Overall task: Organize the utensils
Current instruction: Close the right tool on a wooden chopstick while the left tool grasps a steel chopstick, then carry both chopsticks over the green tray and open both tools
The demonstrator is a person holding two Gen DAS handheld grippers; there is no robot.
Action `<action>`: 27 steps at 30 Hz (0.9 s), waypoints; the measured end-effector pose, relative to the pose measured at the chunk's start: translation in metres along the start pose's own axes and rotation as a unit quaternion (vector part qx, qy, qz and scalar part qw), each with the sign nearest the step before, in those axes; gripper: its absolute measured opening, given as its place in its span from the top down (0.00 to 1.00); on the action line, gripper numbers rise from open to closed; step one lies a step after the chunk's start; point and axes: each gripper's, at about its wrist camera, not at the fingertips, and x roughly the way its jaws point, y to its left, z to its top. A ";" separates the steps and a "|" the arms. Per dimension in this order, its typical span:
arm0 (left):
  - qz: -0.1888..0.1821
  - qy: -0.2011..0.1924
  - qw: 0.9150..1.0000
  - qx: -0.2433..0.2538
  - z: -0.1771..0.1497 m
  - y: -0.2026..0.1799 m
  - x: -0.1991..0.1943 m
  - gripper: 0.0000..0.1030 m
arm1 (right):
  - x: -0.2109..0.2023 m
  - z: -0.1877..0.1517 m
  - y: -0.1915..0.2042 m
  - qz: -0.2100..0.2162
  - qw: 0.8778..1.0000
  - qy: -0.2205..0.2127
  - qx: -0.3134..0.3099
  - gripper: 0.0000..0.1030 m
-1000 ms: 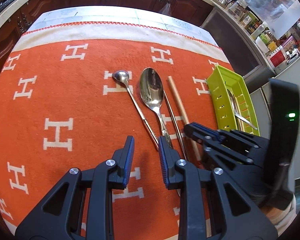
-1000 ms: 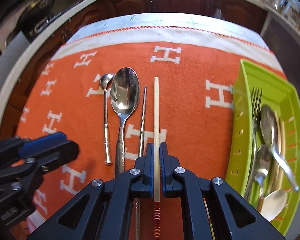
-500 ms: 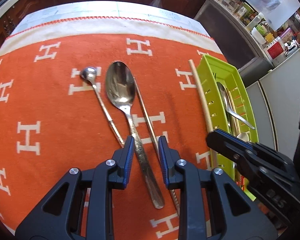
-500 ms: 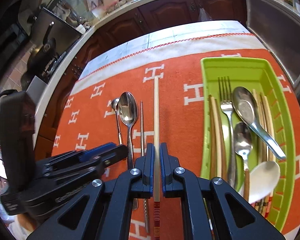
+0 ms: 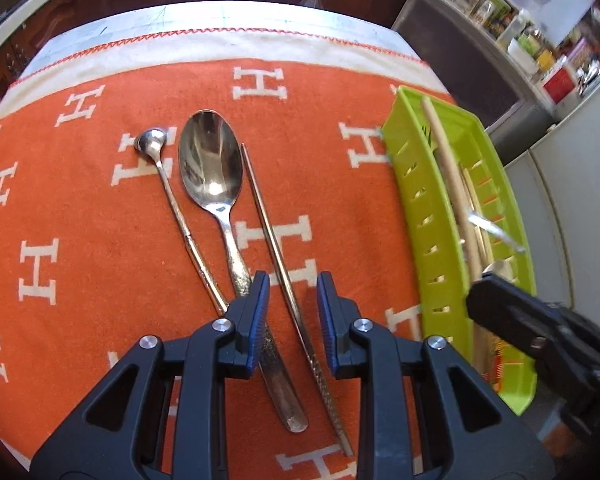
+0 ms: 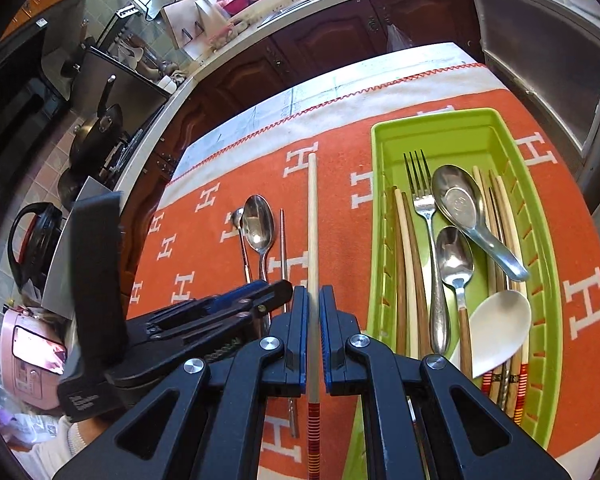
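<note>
right tool (image 6: 313, 336) pinching chopstick (image 6: 312, 216), green tray (image 6: 548, 280)

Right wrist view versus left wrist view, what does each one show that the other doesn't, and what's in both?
Only the right wrist view shows the tray's contents clearly: a fork, a white spoon, brown chopsticks.

Only the left wrist view shows the left gripper open astride the metal chopstick.

Both show the green tray, large spoon, small spoon, and the right gripper shut on the wooden chopstick.
</note>
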 end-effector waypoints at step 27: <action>-0.073 -0.021 0.997 0.020 0.000 -0.065 -0.080 0.97 | -0.095 -0.005 -0.054 -0.040 0.996 -0.070 0.045 0.95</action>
